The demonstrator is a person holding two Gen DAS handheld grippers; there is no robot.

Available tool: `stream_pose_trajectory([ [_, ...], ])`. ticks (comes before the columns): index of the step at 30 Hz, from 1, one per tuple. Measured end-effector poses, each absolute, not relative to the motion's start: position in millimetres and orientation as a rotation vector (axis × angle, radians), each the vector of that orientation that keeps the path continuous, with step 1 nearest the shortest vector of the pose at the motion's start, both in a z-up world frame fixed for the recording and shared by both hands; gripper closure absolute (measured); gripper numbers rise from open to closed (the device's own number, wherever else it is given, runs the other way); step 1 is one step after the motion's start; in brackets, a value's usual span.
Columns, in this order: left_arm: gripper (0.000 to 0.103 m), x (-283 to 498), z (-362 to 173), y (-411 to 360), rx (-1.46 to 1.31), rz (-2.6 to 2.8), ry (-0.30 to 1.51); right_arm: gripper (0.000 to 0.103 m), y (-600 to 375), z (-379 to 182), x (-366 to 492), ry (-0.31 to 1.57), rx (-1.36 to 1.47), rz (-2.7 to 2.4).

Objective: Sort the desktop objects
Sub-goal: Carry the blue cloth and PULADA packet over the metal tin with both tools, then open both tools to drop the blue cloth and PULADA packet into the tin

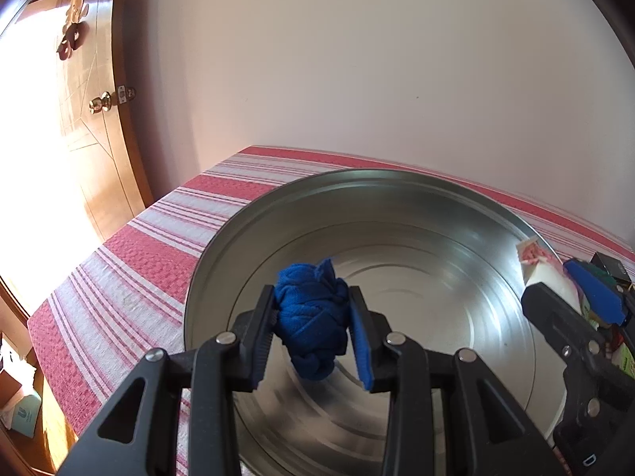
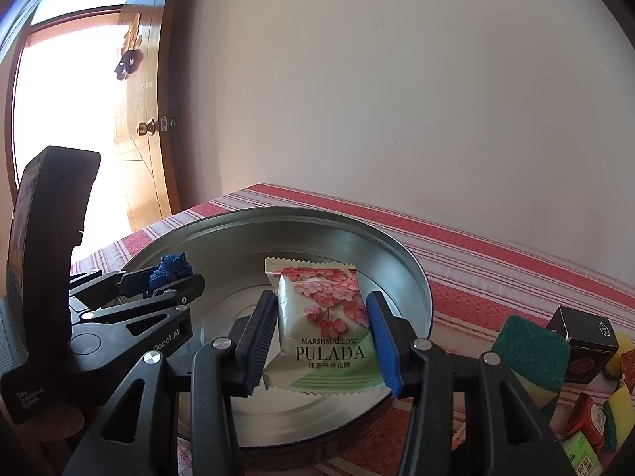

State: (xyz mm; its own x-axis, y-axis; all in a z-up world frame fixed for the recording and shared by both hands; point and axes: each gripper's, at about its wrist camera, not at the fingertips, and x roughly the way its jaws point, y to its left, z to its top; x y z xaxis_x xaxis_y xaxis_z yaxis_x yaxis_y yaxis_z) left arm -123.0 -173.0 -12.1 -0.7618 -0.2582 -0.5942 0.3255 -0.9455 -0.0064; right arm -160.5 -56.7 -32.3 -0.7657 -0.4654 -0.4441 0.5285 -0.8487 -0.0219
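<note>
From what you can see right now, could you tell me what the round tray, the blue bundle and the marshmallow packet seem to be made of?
Round tray: metal, probably tin or steel; brushed and shiny, with reflections and pressed rings.
Blue bundle: soft cloth, matte, with a visible weave and crumpled folds.
Marshmallow packet: glossy plastic film, it seems, with crimped zigzag ends and printed flowers.

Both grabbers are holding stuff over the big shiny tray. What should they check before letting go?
1. Left gripper pinching the blue cloth ball: ok.
2. Right gripper pinching the marshmallow packet: ok.
3. Both items above the round metal tray: ok.
4. Tray floor bare under them: ok.
5. Grippers apart from each other: ok.
6. Low enough for a soft drop: cannot tell.
</note>
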Motion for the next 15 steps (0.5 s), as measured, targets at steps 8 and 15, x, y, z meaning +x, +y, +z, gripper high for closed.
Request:
stream_pose_trajectory([
  [8,0.062,-123.2,-11.7,-172.3,0.868,-2.665,0.150,0.050,-53.5,-32.9,-158.9,0.190,0.553,-2.545],
  [15,0.028,-117.0,-6.4,-169.9,0.806,-2.617,0.114,0.025,-44.8,-30.1,-152.9,0.153,0.497,-2.582],
])
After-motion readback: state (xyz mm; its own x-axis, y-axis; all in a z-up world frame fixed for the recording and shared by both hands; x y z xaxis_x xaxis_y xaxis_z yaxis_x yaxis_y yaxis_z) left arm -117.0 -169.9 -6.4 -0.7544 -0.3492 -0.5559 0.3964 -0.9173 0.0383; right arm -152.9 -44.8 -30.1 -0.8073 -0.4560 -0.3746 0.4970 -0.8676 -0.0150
